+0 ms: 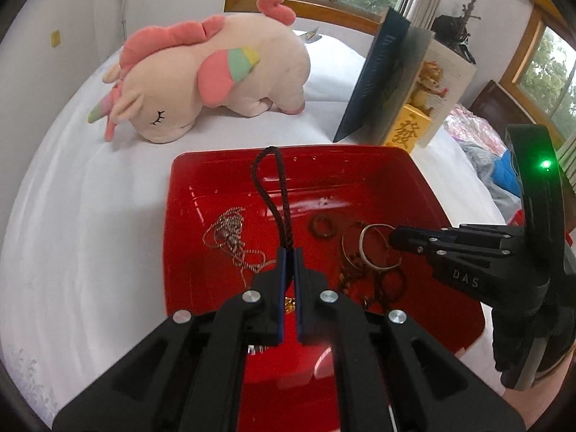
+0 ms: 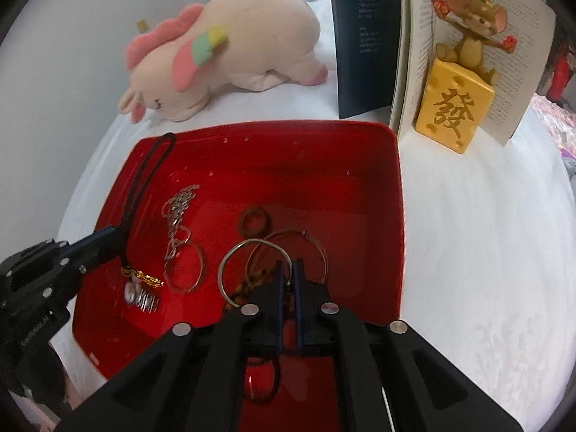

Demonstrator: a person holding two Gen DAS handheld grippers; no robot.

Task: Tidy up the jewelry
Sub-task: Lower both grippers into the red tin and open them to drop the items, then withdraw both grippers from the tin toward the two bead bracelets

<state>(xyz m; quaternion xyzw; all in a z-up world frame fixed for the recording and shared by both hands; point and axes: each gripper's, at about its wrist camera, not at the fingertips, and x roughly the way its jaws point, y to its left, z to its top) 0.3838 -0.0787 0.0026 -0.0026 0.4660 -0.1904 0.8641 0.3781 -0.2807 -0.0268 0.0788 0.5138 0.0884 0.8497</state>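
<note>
A red tray sits on the white bed and holds jewelry. My left gripper is shut on a dark braided cord, held above the tray with gold and silver charms hanging below it. My right gripper is shut on a silver bangle, lifted over the tray's right part. A ball chain, a small brown ring and other bangles lie in the tray.
A pink unicorn plush lies behind the tray. An open book stands at the back right with a mouse figurine on a gold block. A window is behind. Clothes lie at far right.
</note>
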